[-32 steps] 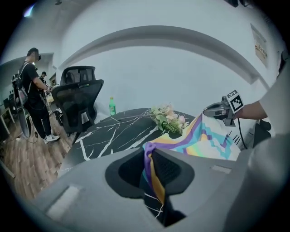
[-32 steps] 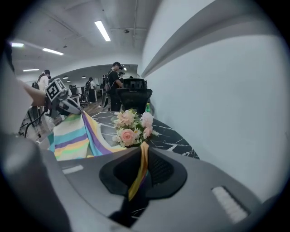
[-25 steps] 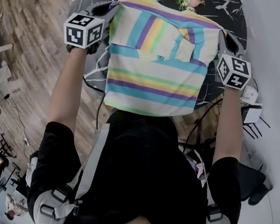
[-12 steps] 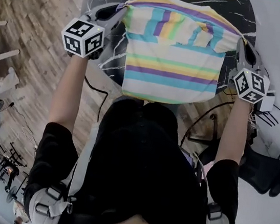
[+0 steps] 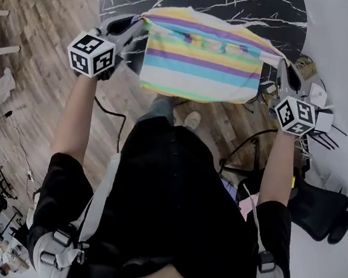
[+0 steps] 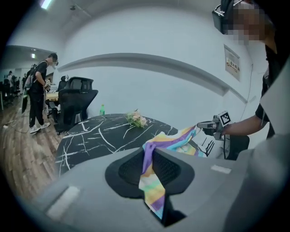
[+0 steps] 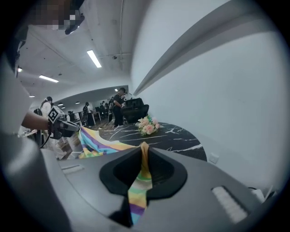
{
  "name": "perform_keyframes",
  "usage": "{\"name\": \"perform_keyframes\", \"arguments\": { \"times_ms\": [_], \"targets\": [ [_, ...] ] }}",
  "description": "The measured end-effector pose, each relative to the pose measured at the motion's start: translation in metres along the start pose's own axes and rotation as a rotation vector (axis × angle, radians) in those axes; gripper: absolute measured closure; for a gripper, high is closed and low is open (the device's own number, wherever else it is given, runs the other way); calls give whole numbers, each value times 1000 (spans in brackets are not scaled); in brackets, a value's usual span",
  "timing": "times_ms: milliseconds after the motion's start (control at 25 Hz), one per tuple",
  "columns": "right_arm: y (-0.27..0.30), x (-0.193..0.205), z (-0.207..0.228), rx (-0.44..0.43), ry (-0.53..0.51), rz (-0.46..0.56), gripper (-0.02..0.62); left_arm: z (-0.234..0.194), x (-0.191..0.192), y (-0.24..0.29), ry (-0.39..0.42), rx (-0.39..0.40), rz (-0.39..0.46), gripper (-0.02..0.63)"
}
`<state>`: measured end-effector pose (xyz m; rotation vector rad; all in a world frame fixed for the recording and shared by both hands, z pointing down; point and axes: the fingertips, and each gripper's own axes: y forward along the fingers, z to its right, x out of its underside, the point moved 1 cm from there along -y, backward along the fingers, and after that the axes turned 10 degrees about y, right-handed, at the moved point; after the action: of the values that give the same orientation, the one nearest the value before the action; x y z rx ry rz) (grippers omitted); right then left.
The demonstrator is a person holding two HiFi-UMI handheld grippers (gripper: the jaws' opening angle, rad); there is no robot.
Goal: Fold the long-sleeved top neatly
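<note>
The room around me is an open office, with a wood-plank floor on my left, a pale wall behind the counter and strip lights overhead. The round black counter, veined with white, lies ahead of me. Its far part is cut off at the top of the head view.

The long-sleeved top, striped yellow, purple, turquoise, green and white, is held up and stretched wide between my two claws. In the head view its upper edge lies over the counter's near rim and its lower hem hangs over the floor in front of my legs. I cannot tell whether any of it touches the counter. The sleeves are hard to make out; only a bunched strip of stripes shows just under the upper edge.

A black chair stands low at my right, partly hidden by my arm. Another office chair stands beyond the counter, near a person on the floor there.

My left claw is clamped on the top's left corner. In its own view the jaws are pressed together on a fold of striped cloth that trails down from them. My right claw grips the opposite corner the same way, with cloth squeezed in the narrow slit between its jaws.

Loose black cables run over the floor under my left arm. A small bunch of pink and white flowers lies on the counter's far side. A little green bottle stands at the counter's far edge, too small to read.
</note>
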<state>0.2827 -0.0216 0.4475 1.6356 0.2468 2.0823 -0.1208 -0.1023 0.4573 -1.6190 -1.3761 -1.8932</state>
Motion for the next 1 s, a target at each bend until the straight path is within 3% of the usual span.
{"name": "perform_keyframes", "arguments": {
  "times_ms": [200,400,720,760,880,1000],
  "targets": [
    [-27,54,-10,-37,-27,-85,558,47,57,-20,-41,-28,-59,551],
    [-56,109,-6,-44,28,-154,558,85,103,-34,-21,-27,-130,551],
    [-71,166,-6,-28,19,-266,546,109,153,-45,-55,-25,-211,541],
    [-70,172,-7,-30,4,-290,533,109,157,-42,-47,-23,-230,526],
    [-69,180,-13,-38,-101,-350,416,109,159,-38,11,3,-276,403],
    [-77,166,-22,-42,-191,-337,376,116,142,-44,100,24,-270,369]
  ]
}}
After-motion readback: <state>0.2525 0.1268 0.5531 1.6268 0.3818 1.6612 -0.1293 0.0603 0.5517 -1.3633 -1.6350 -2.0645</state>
